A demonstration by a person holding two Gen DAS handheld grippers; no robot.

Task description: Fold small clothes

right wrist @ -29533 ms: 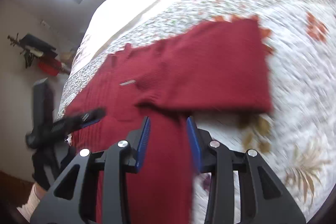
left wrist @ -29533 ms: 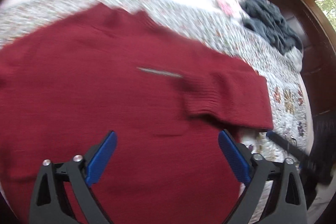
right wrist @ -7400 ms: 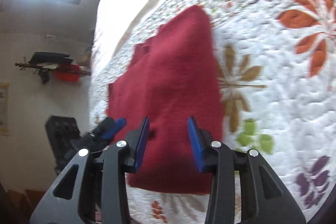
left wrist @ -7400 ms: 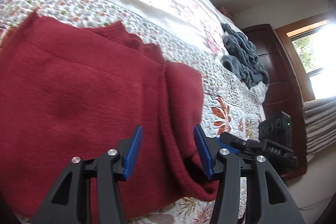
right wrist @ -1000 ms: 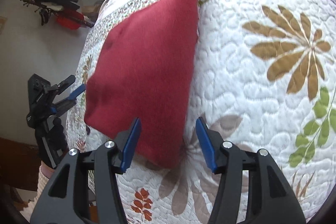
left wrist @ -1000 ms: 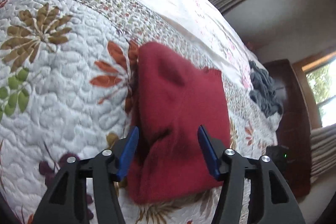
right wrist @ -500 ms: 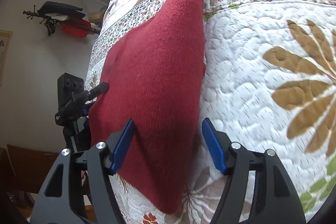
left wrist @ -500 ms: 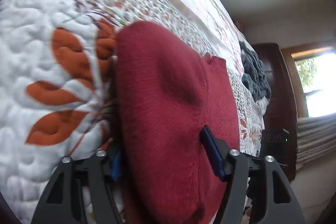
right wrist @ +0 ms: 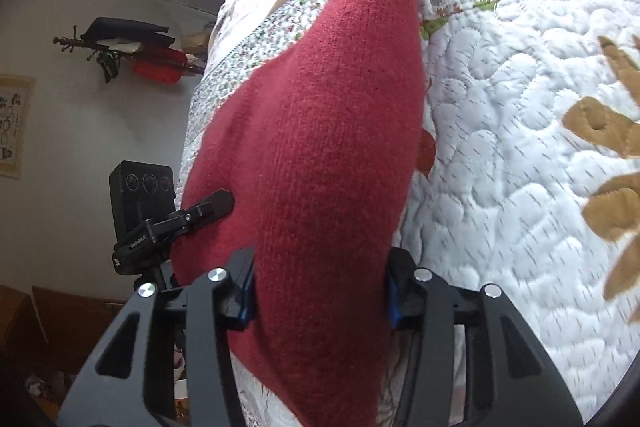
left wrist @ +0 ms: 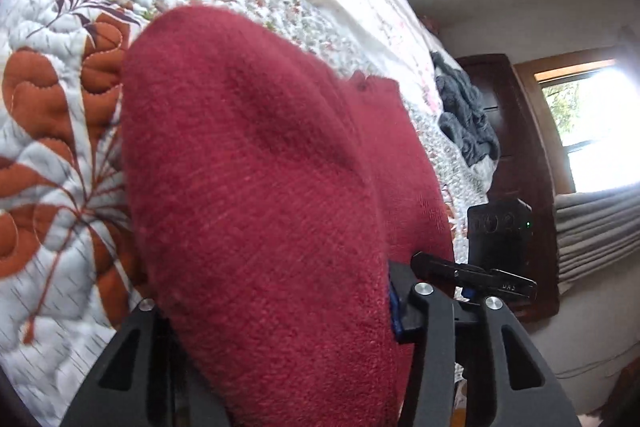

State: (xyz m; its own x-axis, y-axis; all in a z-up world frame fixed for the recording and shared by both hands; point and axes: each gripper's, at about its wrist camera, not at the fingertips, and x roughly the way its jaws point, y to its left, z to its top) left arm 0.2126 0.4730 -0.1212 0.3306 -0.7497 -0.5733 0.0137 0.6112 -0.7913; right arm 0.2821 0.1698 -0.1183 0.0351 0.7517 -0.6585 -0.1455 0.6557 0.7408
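The folded red sweater (left wrist: 256, 195) lies on the quilted bed (left wrist: 48, 131), its near edge between the spread fingers of both tools: the left hand-held gripper (left wrist: 272, 311) and the right hand-held gripper (right wrist: 320, 287) each straddle the knit, jaws wide and not closed on it

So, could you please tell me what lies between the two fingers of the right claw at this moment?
The folded red sweater fills the gap of the right claw, as the right wrist view shows.
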